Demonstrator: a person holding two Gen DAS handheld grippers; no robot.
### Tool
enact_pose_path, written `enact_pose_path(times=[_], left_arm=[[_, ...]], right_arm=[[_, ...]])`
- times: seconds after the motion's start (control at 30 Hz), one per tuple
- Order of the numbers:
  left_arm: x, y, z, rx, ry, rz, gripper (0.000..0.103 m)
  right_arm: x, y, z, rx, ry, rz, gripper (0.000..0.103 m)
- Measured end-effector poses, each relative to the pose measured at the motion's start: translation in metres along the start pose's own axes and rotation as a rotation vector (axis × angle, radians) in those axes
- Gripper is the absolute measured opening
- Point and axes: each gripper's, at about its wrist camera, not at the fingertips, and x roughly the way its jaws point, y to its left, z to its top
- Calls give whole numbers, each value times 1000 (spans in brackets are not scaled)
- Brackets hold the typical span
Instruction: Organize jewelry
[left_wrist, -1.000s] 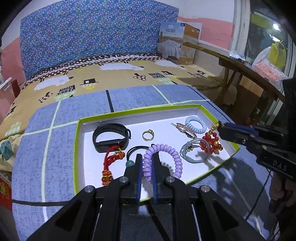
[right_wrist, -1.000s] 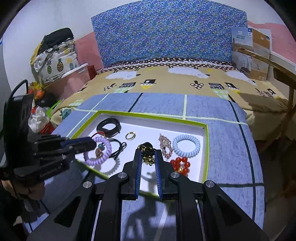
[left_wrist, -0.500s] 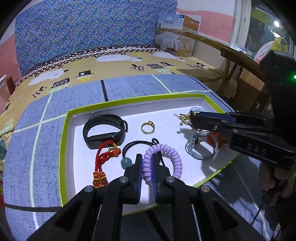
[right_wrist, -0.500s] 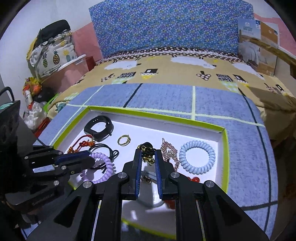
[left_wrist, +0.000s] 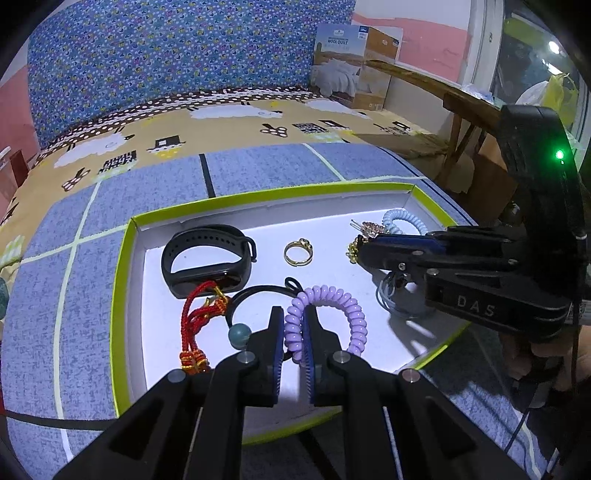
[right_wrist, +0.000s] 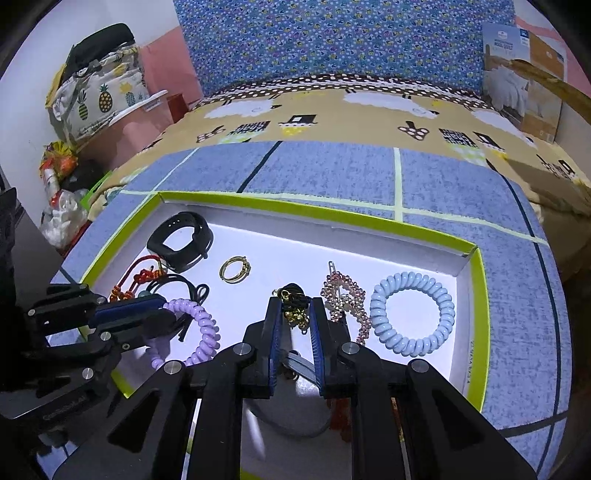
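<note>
A white tray with a green rim (left_wrist: 122, 266) (right_wrist: 476, 295) holds the jewelry. My left gripper (left_wrist: 294, 321) is shut on a purple coil hair tie (left_wrist: 332, 299); it also shows in the right wrist view (right_wrist: 203, 325). My right gripper (right_wrist: 294, 306) is shut on a black and gold chain piece (right_wrist: 293, 306) just above the tray floor, seen from the side in the left wrist view (left_wrist: 364, 251). In the tray lie a black fitness band (left_wrist: 207, 258), a gold ring (left_wrist: 297, 252), a red cord charm (left_wrist: 195, 325), a pink hair clip (right_wrist: 343, 299) and a light blue coil tie (right_wrist: 412, 314).
A black elastic with a teal bead (left_wrist: 240, 334) lies by the left fingers. A grey hair tie (left_wrist: 402, 306) and red beads (right_wrist: 340, 417) lie under the right gripper. The tray sits on a blue blanket (right_wrist: 332, 170). A wooden desk (left_wrist: 461, 103) stands at the right.
Both grippers have moved forward and lower over the tray. The right gripper, with the chain piece in it, now hangs over the grey tie and red beads.
</note>
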Motion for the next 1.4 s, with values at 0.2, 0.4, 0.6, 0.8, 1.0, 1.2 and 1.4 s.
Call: enact_pose_path(times=[0.2,0.4,0.6,0.8,1.0,1.2,1.4], left_arm=[[1,0,-1,4,4,-6,28],[-5,0,-2,2,-2,-5,28],[-24,-1,-4,-2,-32,-2,28],[-54,-4,-16,-7,-87,22,28],[-81,-7,-36,-30,-121,49,28],[-106,-20,-60,-25,-163,83,29],[-129,-30,-83,-25,-215,107,29]], right_arm=[[-1,4,-1,-20,2,-10,19],[-10,6,-1,-21,-14,-12,22],[-34,11,-5,-16,-57,-9,22],[-69,17,-19,1,-111,-1,27],[-101,28,-44,14,-150,-8,27],[-128,42,-75,15,-187,-30,27],[-146,55,-104,13,-226,-60,27]])
